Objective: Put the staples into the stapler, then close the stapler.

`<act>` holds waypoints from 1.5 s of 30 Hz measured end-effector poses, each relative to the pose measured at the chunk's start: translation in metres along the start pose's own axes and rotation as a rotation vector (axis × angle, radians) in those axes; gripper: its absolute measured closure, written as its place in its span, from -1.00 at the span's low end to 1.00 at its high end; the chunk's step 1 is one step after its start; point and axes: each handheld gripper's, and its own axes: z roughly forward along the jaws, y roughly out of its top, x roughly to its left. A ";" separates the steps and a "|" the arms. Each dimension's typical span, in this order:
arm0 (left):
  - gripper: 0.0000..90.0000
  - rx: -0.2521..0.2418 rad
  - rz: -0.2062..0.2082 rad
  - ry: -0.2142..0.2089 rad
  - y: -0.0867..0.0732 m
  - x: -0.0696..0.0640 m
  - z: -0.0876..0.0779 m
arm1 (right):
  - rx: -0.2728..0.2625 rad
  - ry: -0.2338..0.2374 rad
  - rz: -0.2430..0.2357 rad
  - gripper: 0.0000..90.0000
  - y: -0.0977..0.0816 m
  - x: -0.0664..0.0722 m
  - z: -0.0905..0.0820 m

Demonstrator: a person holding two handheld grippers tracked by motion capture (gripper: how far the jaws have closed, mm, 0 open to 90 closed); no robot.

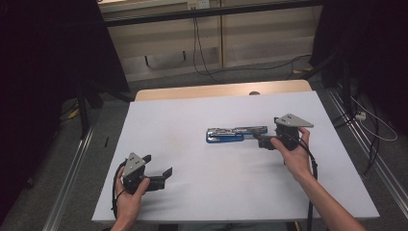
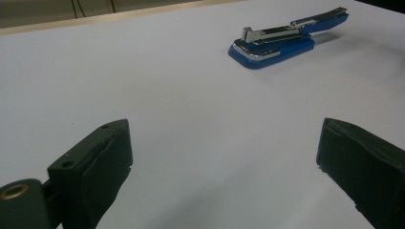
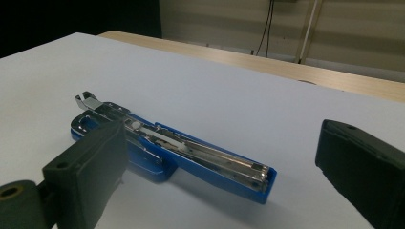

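While your right gripper (image 1: 263, 139) sits with its jaws spread at the swung-open top arm of the blue stapler (image 1: 231, 134), nothing is clamped yet

Your left gripper (image 1: 159, 171) waits near the front left of the white table (image 1: 192, 115), jaws wide apart and holding nothing, well clear of the stapler, probably kept free to brace the base later; the stapler lies mid-table with its top arm folded back flat, staple channel exposed, which looks like a set-up for loading or closing it; your right jaws flank that arm, one close beside it, without squeezing it
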 end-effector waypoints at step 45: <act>-0.85 -0.017 0.037 -0.070 0.020 -0.019 0.037 | -0.010 -0.003 -0.023 -0.94 -0.019 0.004 -0.021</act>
